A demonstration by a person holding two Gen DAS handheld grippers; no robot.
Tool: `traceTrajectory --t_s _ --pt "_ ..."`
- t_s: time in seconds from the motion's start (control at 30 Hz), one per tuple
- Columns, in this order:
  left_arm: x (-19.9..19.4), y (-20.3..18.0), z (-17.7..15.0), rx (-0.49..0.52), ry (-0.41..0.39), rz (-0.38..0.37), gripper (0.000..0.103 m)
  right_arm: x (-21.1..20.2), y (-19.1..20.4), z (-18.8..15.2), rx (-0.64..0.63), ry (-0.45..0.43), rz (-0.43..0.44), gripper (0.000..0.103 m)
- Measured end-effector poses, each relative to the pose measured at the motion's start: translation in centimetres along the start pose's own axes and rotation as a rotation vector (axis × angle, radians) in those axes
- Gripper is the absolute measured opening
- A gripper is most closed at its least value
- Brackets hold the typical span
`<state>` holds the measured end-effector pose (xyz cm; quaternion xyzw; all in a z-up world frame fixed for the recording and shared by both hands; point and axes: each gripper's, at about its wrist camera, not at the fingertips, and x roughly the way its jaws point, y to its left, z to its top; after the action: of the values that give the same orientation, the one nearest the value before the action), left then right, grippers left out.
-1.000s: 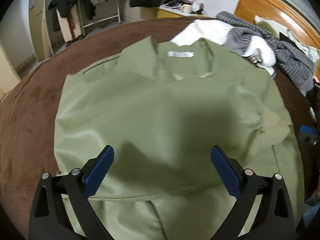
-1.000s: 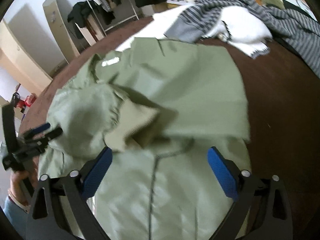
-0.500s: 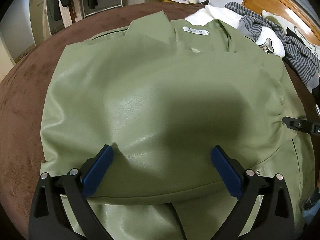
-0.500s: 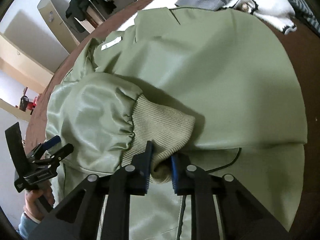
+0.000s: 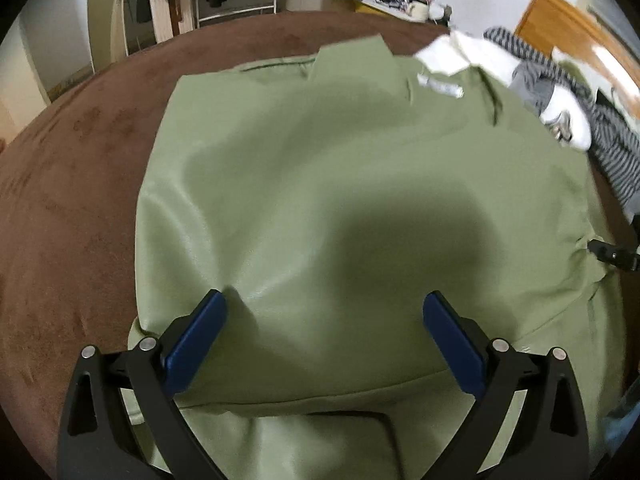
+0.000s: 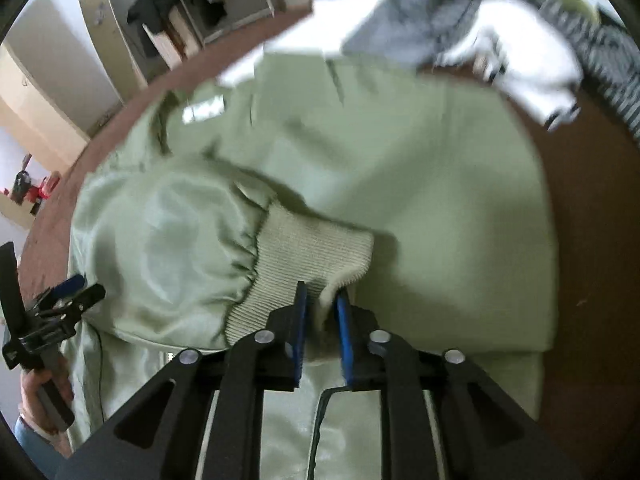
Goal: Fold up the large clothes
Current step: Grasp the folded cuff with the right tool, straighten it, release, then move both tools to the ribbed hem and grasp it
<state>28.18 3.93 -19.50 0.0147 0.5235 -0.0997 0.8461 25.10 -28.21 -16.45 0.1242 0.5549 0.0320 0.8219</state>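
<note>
Right wrist: claw clamped on jacket cuff.

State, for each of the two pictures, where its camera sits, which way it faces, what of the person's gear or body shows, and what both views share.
Left wrist: rides the left gripper, aimed down at the olive-green satin jacket; jaws wide open.
Right wrist: rides the right gripper, aimed down at the ribbed knit cuff, pinched between its pads; a hand holds the left gripper at the left edge.
Shared: jacket, brown bedspread, striped grey garment.
</note>
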Motion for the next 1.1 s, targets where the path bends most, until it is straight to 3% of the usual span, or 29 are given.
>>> traceTrajectory --t_s 0.13,0.27,0.4,0.57,0.87,0.93,0.97,1.0,1.03,1.1 --pt "0.3 0.2 -0.1 0.025 -0.006 0.042 0.097 1.3 1.2 -0.4 -0.024 -0.012 0.005 0.018" --pt "0.4 1.8 0.0 0.013 -0.015 0.046 0.097 2.1 2.8 0.4 -0.040 -0.018 0.028 0.018" --pt "0.3 2.1 -0.1 0.057 -0.014 0.044 0.097 3.0 4.7 1.1 -0.092 -0.015 -0.003 0.018" --pt "0.3 2.1 -0.7 0.061 -0.051 0.039 0.097 3.3 3.6 0.9 -0.065 -0.016 0.041 0.016" --pt "0.3 1.8 -0.8 0.049 -0.060 0.047 0.097 2.5 2.0 -0.1 -0.054 -0.006 0.019 0.018" --pt "0.2 1.6 -0.8 0.041 -0.057 0.062 0.097 2.3 2.4 -0.2 -0.075 0.001 -0.004 0.022" --pt "0.2 1.4 -0.7 0.041 -0.052 0.072 0.097 2.0 2.7 -0.2 -0.094 0.002 -0.024 0.033" --pt "0.1 1.2 -0.6 0.040 -0.040 0.087 0.097 1.5 3.1 -0.3 -0.114 0.000 -0.047 0.064" --pt "-0.3 1.0 -0.4 0.037 -0.022 0.110 0.097 0.4 3.6 -0.5 -0.145 -0.027 -0.081 0.075" --pt "-1.5 0.8 -0.5 0.032 -0.021 0.113 0.097 -2.1 4.1 -1.5 -0.206 -0.092 -0.076 0.080"
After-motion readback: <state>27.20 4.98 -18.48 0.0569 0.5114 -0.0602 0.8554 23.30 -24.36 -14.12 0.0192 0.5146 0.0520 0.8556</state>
